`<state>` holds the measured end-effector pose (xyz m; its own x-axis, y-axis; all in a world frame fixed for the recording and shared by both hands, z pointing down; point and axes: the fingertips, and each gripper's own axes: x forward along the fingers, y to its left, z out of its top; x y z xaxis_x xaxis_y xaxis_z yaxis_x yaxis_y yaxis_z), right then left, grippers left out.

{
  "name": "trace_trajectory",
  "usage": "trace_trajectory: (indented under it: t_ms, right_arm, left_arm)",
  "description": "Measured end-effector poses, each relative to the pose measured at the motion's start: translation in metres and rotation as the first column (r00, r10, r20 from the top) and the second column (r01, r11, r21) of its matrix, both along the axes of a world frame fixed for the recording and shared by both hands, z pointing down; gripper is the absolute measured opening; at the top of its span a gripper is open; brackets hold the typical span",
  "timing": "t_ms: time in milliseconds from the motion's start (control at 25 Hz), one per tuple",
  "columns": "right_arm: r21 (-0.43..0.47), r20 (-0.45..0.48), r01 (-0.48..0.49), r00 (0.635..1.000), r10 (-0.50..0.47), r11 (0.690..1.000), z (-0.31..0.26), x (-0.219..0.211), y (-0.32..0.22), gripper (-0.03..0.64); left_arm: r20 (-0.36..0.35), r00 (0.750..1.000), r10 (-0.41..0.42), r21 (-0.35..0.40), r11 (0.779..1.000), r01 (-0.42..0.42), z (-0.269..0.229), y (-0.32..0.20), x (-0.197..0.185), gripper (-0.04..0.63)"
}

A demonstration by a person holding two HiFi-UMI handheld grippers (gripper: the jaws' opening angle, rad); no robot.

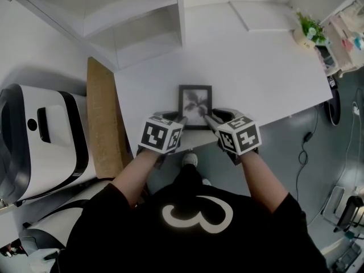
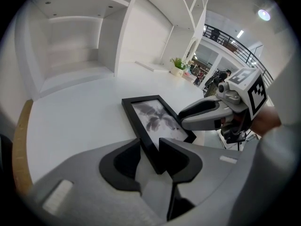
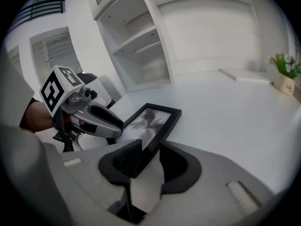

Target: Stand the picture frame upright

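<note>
My left tongs (image 2: 149, 149) and right tongs (image 3: 150, 149) each pinched a near corner of the picture frame (image 1: 195, 98); their bodies hid its lower edge.

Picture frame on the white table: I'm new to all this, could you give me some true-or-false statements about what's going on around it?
1. The picture frame lies face up on the white table. True.
2. Only one tool is at the frame. False: the left tool and the right tool each have a near corner of it between their jaws.
3. The frame sits on a shelf. False: it is on the table, near its front edge.
4. A potted plant stands far from the frame. True.
</note>
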<state>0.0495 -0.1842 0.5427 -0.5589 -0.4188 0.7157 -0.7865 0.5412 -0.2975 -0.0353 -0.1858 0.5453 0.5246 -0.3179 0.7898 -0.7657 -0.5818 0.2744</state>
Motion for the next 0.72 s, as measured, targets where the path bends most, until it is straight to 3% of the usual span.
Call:
trace_trajectory:
  t_ms: [720]
  right_arm:
    - [-0.008, 0.009, 0.045, 0.999, -0.045, 0.999, 0.0, 0.009, 0.074, 0.123]
  left_arm:
    - [-0.008, 0.998, -0.068, -0.006, 0.998, 0.068, 0.001, 0.085, 0.008, 0.127]
